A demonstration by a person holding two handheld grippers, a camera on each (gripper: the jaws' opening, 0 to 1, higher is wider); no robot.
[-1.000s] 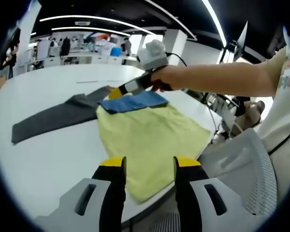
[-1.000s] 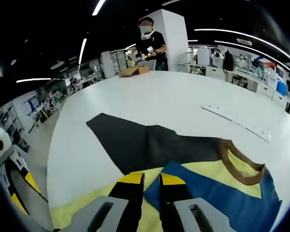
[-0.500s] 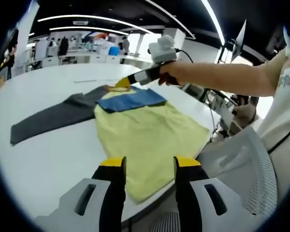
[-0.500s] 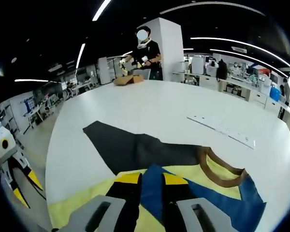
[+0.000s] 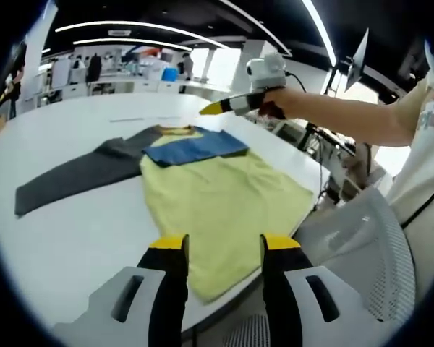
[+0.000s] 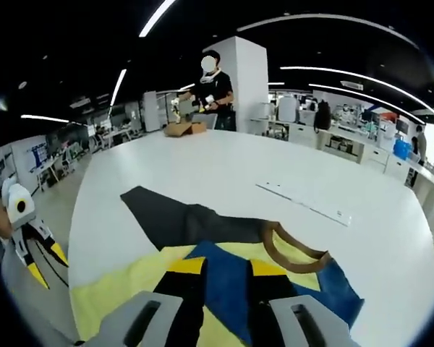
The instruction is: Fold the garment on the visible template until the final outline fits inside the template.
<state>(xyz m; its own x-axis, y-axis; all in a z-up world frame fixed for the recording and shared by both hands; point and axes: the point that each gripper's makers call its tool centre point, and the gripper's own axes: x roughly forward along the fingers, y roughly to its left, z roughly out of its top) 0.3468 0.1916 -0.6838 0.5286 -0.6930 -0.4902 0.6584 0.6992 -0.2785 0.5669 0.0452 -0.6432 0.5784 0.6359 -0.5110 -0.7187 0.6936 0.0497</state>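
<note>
**Shirt flat, both grippers free**

White table (image 5: 72, 231) carries my yellow shirt (image 5: 217, 202), blue yoke (image 5: 184, 147) at its far end, overlapping a dark template (image 5: 72, 177). My left gripper (image 5: 223, 249) gapes above the hem. My right gripper (image 6: 219, 269) hovers over the collar (image 6: 289, 254), jaws parted, empty.

Garment (image 6: 224, 289) near part hidden behind right gripper (image 6: 218, 269) jaws; gray template (image 5: 79, 173) partly under garment.

right tongs (image 5: 211, 109) lifted clear off the yellow shirt's (image 5: 224, 202) blue panel (image 5: 186, 147), jaws now wider apart
</note>
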